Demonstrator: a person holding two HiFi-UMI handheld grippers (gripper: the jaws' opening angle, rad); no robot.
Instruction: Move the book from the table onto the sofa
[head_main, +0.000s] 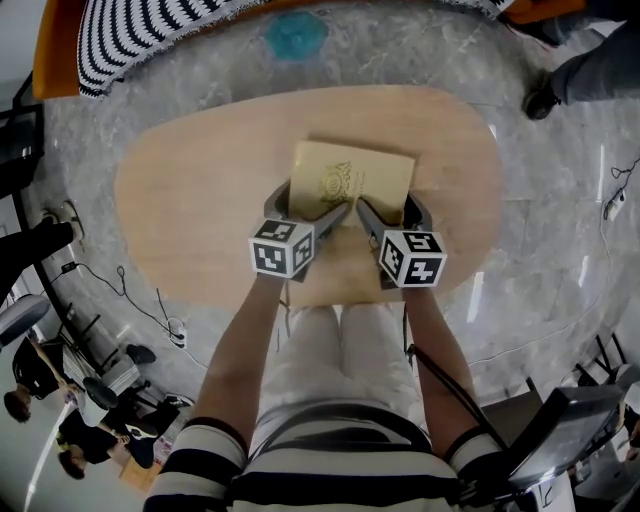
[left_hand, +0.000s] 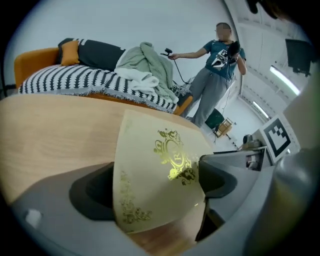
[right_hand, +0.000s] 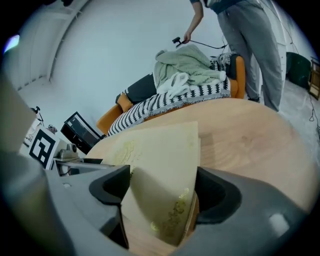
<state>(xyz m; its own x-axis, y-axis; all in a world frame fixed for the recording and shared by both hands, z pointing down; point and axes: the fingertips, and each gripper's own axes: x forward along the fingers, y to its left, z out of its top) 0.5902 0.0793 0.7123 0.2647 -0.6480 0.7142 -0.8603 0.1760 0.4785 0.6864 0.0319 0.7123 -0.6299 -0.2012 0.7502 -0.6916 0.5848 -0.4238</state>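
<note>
On my left gripper (left_hand: 155, 187) the jaws stand wide, with 1 near corner of the thin, pale cream book with a gold crest on its cover (head_main: 350, 172) lying between them. I see no pad pressing on it. On my right gripper (right_hand: 160, 192) the jaws are just as wide and straddle the other near corner, again without a squeeze that I can make out. Both grippers point steeply down at the book's near edge, side by side.

The book lies flat on the oval, light wooden surface (head_main: 200, 190), about in the middle, its long edges running across my view. The cover is matte and plain apart from the gold crest in the middle and a gold scroll in at least 2 corners. From the right gripper view the edge looks slim, so I judge it light and stiff enough to lift by 2 corners.

As for the task, I judge nothing done yet: the book has not left the surface. Closing, lifting, carrying and setting down are all left. The orange sofa with a black-and-white striped throw (head_main: 150, 30) stands beyond the far edge of the surface, well apart from the book. A heap of pale green and white cloth (left_hand: 147, 67) takes up 1 end of the seat, so the striped part beside it looks like the free spot.
</note>
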